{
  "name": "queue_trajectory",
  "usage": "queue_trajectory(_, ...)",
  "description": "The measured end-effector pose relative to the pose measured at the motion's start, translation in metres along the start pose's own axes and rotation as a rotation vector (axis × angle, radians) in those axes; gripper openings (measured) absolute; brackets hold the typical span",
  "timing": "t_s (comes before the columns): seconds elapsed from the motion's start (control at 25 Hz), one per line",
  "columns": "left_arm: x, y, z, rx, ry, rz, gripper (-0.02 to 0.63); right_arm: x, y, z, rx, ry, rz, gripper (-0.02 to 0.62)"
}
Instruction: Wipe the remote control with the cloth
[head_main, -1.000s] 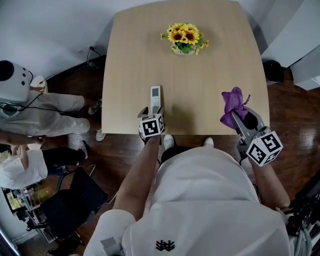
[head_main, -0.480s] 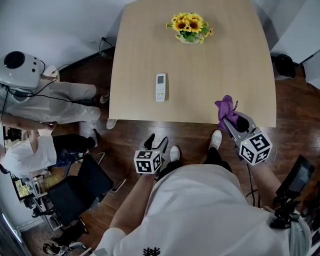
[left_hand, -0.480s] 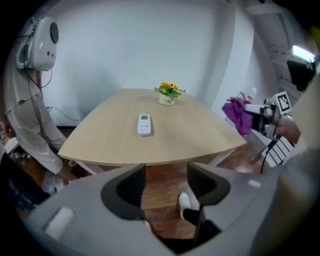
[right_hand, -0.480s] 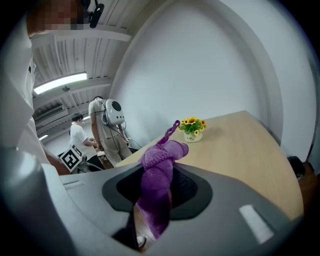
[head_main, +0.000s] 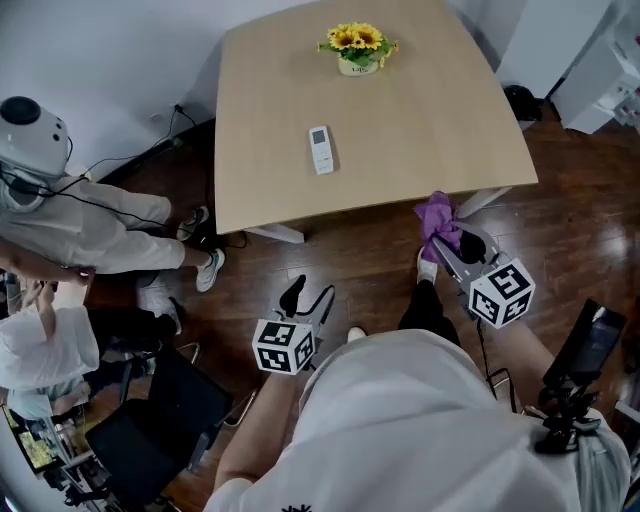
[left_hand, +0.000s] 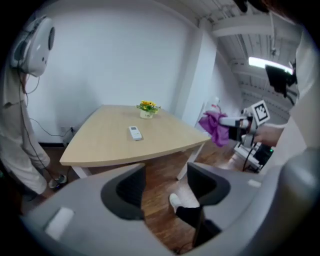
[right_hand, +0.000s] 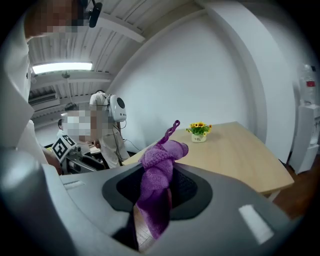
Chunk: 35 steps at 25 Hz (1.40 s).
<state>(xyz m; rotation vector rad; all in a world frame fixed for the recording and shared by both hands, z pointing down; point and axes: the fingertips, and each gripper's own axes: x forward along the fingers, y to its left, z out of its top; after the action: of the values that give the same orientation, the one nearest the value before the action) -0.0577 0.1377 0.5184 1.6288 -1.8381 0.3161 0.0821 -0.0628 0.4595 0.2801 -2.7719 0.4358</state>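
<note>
Standing clear of the table (head_main: 430, 120), we pinch the cloth (head_main: 435, 213) in our right gripper (head_main: 446, 240), left gripper (head_main: 310, 298) gaping empty; remote (head_main: 320, 150) and flowers (head_main: 357, 42) sit apart on it.

A light wooden desk (head_main: 430, 120) with rounded corners and white legs is seen standing on a dark brown wooden plank floor (head_main: 340, 265). A small white rectangular remote control (head_main: 320, 150) is laid flat on it, nearer the near edge. A small white pot of yellow sunflowers (head_main: 357, 46) is set upright by the far edge, well apart from the remote control.
</note>
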Motion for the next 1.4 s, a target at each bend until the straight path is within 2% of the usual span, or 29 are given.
queue_trajectory(0.08, -0.037, -0.017, -0.009, 0.023, -0.041, -0.085, 0.281, -0.023, 0.04, -0.017, 0.022, -0.006, -0.057, 0.126)
queue_trajectory(0.2, -0.082, -0.024, -0.036, 0.069, -0.074, -0.15, 0.275, -0.041, 0.103, -0.048, 0.019, 0.021, -0.078, 0.126)
queue_trajectory(0.28, -0.101, -0.027, -0.05, 0.099, -0.087, -0.177, 0.275, -0.055, 0.136, -0.063, -0.037, 0.062, -0.074, 0.126)
queue_trajectory(0.36, -0.112, -0.023, -0.053, 0.118, -0.11, -0.161, 0.275, -0.062, 0.148, -0.064, -0.079, 0.084, -0.068, 0.126)
queue_trajectory(0.48, -0.117, -0.014, -0.054, 0.081, -0.139, -0.116, 0.267, -0.056, 0.149, -0.056, -0.121, 0.079, -0.054, 0.126)
queue_trajectory(0.56, -0.117, -0.022, -0.061, 0.064, -0.137, -0.113, 0.267, -0.062, 0.15, -0.053, -0.152, 0.069, -0.047, 0.126)
queue_trajectory(0.76, -0.116, -0.114, -0.05, 0.108, -0.134, -0.127, 0.267, -0.144, 0.142, -0.039, -0.169, 0.021, -0.006, 0.126)
queue_trajectory(1.12, -0.086, -0.171, -0.031, 0.153, -0.188, -0.207, 0.262, -0.172, 0.119, -0.066, -0.195, 0.017, -0.038, 0.126)
queue_trajectory(1.24, -0.085, -0.2, -0.028, 0.155, -0.198, -0.205, 0.264, -0.197, 0.104, -0.066, -0.191, 0.004, -0.031, 0.126)
queue_trajectory(1.4, -0.084, -0.233, -0.031, 0.157, -0.206, -0.163, 0.262, -0.23, 0.084, -0.07, -0.19, -0.014, -0.012, 0.126)
